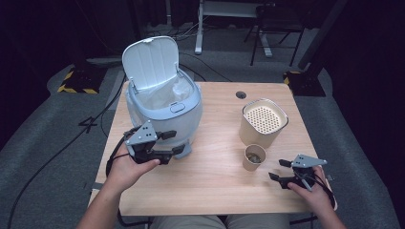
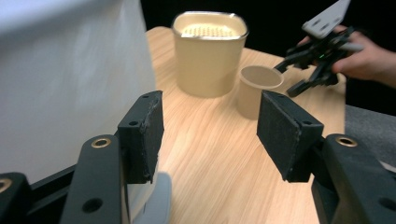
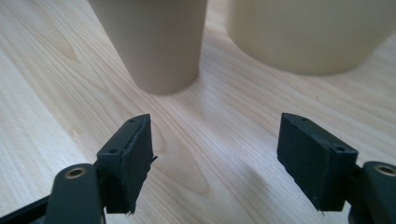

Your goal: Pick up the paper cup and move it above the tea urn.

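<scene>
Cup (image 1: 254,157) stands upright on the table (image 1: 210,181), at about ten o'clock from the right gripper (image 1: 279,170), near and apart; its jaws gape with nothing between them. Beige canister (image 1: 263,122) crowds the cup at twelve o'clock. Left gripper (image 1: 175,143), also spread and empty, sits beside the open-lidded bin (image 1: 162,95), farther off.

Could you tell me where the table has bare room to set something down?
The widest bare patch lies between the white bin and the small cup, running to the near edge. It is crowded at the right, around the cup, the perforated-lid container and the right gripper.
</scene>
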{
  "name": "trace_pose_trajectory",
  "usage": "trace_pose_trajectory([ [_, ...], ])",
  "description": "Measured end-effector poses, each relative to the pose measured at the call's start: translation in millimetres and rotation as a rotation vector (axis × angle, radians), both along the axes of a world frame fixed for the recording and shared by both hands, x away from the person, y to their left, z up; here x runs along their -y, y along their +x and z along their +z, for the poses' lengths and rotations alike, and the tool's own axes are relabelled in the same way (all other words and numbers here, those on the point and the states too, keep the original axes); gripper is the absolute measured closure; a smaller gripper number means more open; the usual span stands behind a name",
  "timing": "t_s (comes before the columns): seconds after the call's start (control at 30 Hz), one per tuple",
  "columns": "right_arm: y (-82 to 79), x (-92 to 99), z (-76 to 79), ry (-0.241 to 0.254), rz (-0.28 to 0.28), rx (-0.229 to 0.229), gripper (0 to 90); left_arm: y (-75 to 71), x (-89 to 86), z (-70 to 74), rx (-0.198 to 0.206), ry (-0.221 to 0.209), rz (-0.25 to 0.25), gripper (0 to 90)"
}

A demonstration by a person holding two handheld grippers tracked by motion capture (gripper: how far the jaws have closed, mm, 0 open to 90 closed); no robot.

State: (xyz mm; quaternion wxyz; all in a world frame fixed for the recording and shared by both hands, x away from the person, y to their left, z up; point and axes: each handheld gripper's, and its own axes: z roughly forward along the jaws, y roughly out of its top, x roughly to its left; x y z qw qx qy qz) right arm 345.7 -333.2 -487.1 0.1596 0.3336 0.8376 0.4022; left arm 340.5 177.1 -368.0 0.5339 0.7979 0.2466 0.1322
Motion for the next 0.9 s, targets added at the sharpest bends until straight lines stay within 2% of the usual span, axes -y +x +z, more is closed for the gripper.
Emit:
trace_pose_trajectory([
  [0.03,-0.3,-1.6,3.2,0.004,0.006,-0.002,25.7,1.7,-0.2,-10.8,-0.019,-0.006,0.006,42.0],
  [0.07,-0.3,-1.6,3.2,0.004,0.006,-0.002,25.7,1.7,-0.2,-10.8,-0.019,-0.006,0.006,42.0],
  [0.17,-1.2,-6.5,8.6,-0.001,0.027,-0.012,24.9,3.3,1.8,-25.0,-0.029,0.034,0.013,42.1],
  [0.23,-1.6,-9.2,10.4,0.005,0.038,-0.005,23.9,3.7,1.9,-35.2,-0.048,0.044,0.013,42.0],
  [0.27,-1.6,-9.2,10.4,0.005,0.038,-0.005,23.9,3.7,1.9,-35.2,-0.048,0.044,0.013,41.9],
  [0.3,-2.0,-13.2,12.2,0.021,0.048,-0.004,22.4,3.9,0.8,-42.2,-0.054,0.054,0.028,41.9],
  [0.37,-1.8,-15.2,12.8,0.023,0.053,-0.006,21.9,4.4,0.2,-46.7,-0.064,0.059,0.037,41.9],
  [0.43,-0.3,-19.7,14.8,0.045,0.057,-0.021,18.3,5.3,-2.1,-51.2,-0.065,0.095,0.049,41.9],
  [0.47,-0.3,-19.7,14.8,0.045,0.057,-0.021,18.3,5.2,-3.2,-52.8,-0.066,0.096,0.056,41.9],
  [0.53,-0.5,-20.7,15.7,0.066,0.051,-0.015,18.5,5.6,-5.7,-60.1,-0.092,0.081,0.059,41.4],
  [0.67,-0.1,-26.7,14.3,0.075,0.06,-0.01,18.6,7.4,-7.6,-74.9,-0.118,0.126,0.063,41.3],
  [0.8,3.2,-36.3,11.4,0.091,0.061,-0.001,18.6,10.0,-9.7,-88.9,-0.156,0.143,0.068,41.2],
  [0.87,6.9,-42.2,9.4,0.082,0.068,0.012,18.7,11.5,-7.4,-93.3,-0.15,0.209,0.077,40.4],
  [0.9,10.6,-46.5,7.3,0.069,0.067,0.015,19.2,12.2,-3.8,-98.9,-0.145,0.272,0.08,39.1],
])
